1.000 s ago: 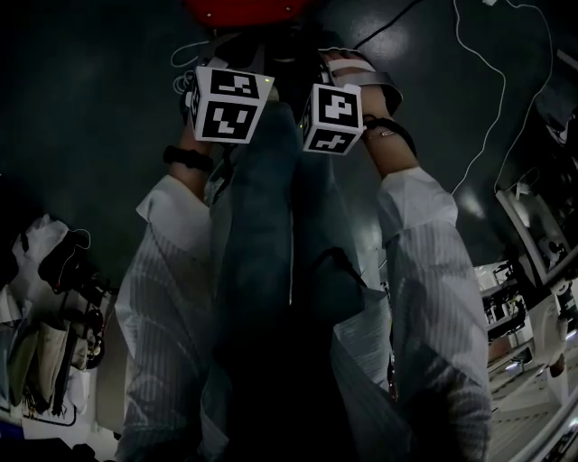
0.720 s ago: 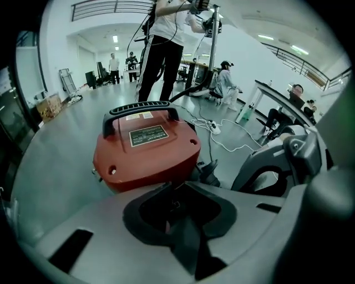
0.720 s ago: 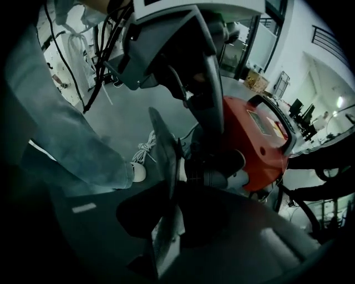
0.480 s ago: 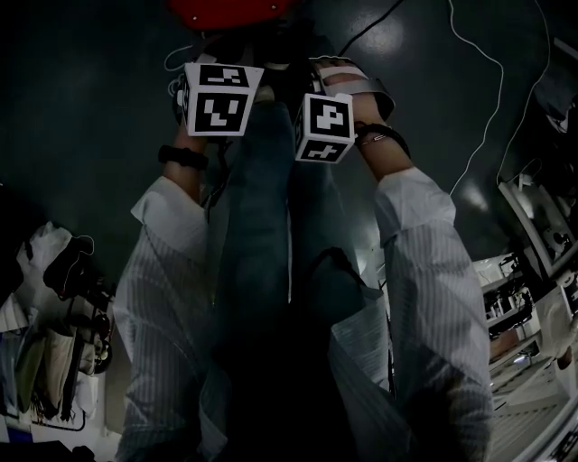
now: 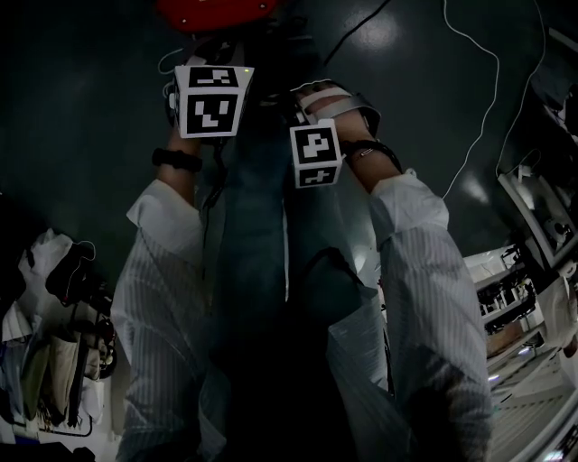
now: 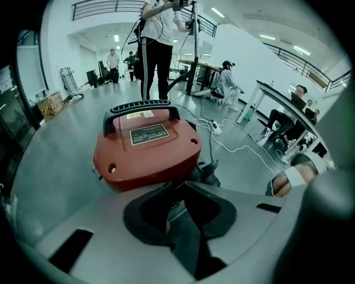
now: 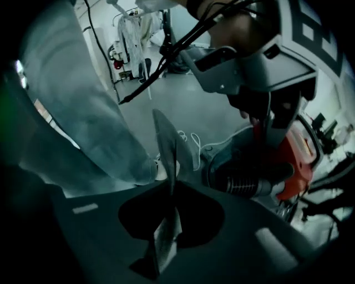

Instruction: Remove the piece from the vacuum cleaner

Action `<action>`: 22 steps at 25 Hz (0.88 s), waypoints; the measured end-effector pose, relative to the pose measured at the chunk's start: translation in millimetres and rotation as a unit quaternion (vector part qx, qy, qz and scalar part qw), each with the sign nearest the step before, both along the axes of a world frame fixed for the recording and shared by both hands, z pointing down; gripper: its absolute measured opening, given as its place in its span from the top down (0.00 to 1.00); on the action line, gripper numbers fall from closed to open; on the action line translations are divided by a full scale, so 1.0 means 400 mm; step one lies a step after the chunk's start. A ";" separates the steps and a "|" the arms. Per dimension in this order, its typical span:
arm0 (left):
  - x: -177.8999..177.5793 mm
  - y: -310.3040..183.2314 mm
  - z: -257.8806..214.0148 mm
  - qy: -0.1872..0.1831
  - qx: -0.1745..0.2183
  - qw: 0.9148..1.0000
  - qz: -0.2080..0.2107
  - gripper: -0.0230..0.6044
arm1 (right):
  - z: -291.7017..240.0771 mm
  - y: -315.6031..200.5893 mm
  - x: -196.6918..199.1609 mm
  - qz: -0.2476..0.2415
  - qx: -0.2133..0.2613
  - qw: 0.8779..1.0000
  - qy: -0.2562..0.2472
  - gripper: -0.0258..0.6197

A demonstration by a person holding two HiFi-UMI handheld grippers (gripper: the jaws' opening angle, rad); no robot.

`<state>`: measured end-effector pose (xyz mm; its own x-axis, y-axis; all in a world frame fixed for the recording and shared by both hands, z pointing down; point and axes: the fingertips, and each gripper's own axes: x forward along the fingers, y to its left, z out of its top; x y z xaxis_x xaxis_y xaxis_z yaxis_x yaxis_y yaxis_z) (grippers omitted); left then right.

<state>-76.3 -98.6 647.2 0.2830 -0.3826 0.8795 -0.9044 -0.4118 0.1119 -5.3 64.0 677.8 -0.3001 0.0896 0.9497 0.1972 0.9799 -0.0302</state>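
Observation:
The red vacuum cleaner point(image 6: 147, 147) with a black handle and a label on top stands on the dark floor, just showing at the top edge of the head view point(image 5: 215, 11). My left gripper point(image 6: 176, 186) points at its near lower edge with its jaws together; I see nothing between them. The right gripper view shows that gripper's grey housing point(image 7: 260, 66) right over the vacuum's black ribbed hose port point(image 7: 244, 178). My right gripper point(image 7: 161, 117) hangs left of the port, its jaws closing to a thin blade with nothing visible between them.
The person's jeans-clad legs point(image 5: 271, 226) fill the middle of the head view. A white cable point(image 5: 488, 90) and a black one trail over the floor. Bags point(image 5: 63, 280) lie at the left, shelving point(image 5: 533, 226) at the right. People and desks point(image 6: 277, 105) stand beyond the vacuum.
The right gripper's marker cube has dropped back toward the person and turned, while the left cube has stayed by the vacuum. The whole view has shifted slightly.

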 end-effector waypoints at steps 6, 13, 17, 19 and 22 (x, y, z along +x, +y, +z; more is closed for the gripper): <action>-0.011 0.025 -0.103 0.028 0.027 0.999 -0.020 0.86 | -0.038 0.003 0.038 0.248 -0.068 0.966 -0.009 0.92; -0.014 0.152 -0.429 0.115 0.077 0.986 -0.098 0.93 | -0.314 -0.026 0.058 0.404 -0.106 0.901 -0.122 0.92; -0.008 0.188 -0.660 0.109 0.166 0.971 -0.134 0.96 | -0.521 -0.029 0.069 0.436 -0.099 0.872 -0.200 0.92; -0.008 0.237 -0.783 0.099 0.202 0.962 -0.156 0.96 | -0.646 -0.001 0.081 0.448 -0.096 0.858 -0.232 0.92; -0.004 0.350 -0.963 0.085 0.238 0.948 -0.195 0.96 | -0.852 0.061 0.111 0.456 -0.084 0.840 -0.281 0.92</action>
<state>-78.0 41.3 262.2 0.1598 -0.8294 0.5353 -0.9838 -0.0895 0.1550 39.0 88.5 336.9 -0.7135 -0.3025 0.6320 -0.6041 0.7226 -0.3361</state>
